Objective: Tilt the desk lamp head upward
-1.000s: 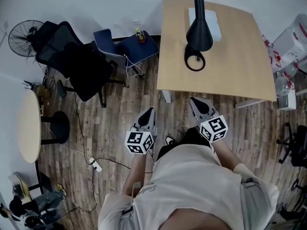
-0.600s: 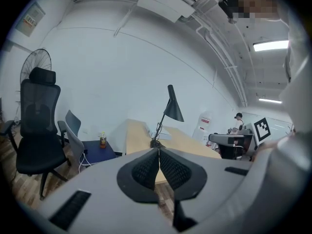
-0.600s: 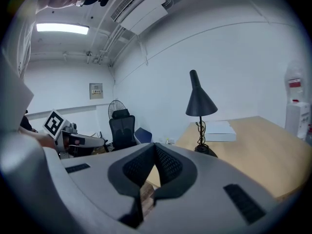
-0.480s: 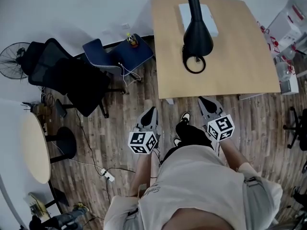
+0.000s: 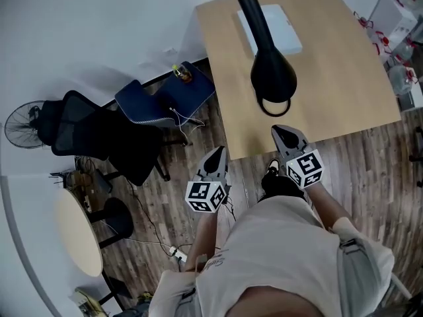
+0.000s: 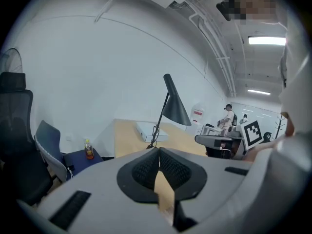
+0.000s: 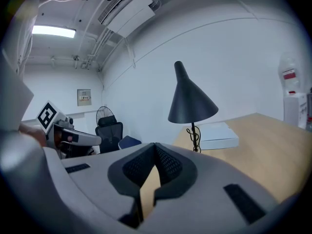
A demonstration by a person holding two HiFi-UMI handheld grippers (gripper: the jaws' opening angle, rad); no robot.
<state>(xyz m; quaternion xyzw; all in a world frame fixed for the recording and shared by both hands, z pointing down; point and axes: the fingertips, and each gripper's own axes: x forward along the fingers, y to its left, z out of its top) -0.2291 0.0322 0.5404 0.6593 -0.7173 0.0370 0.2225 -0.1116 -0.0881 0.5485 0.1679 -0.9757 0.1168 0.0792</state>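
Note:
The black desk lamp (image 5: 272,73) stands on the wooden desk (image 5: 344,84), its cone head pointing down over its ring-shaped base (image 5: 275,105). The left gripper view shows the lamp (image 6: 173,107) ahead, and the right gripper view shows the lamp (image 7: 190,101) with its cord wound at the stem. My left gripper (image 5: 218,153) hangs over the floor, left of the desk's near corner, shut and holding nothing. My right gripper (image 5: 283,131) reaches the desk's near edge, short of the lamp base, also shut and holding nothing.
A white flat box (image 5: 272,29) lies behind the lamp. A blue chair (image 5: 162,99) with a small bottle (image 5: 180,72) and a black office chair (image 5: 99,137) stand left of the desk. A fan (image 5: 23,124) and a round table (image 5: 79,240) are farther left. A cable and power strip (image 5: 176,252) lie on the floor.
The person has stepped toward the desk, so the lamp is nearer. My right gripper now reaches the desk's near edge. Both grippers stayed shut.

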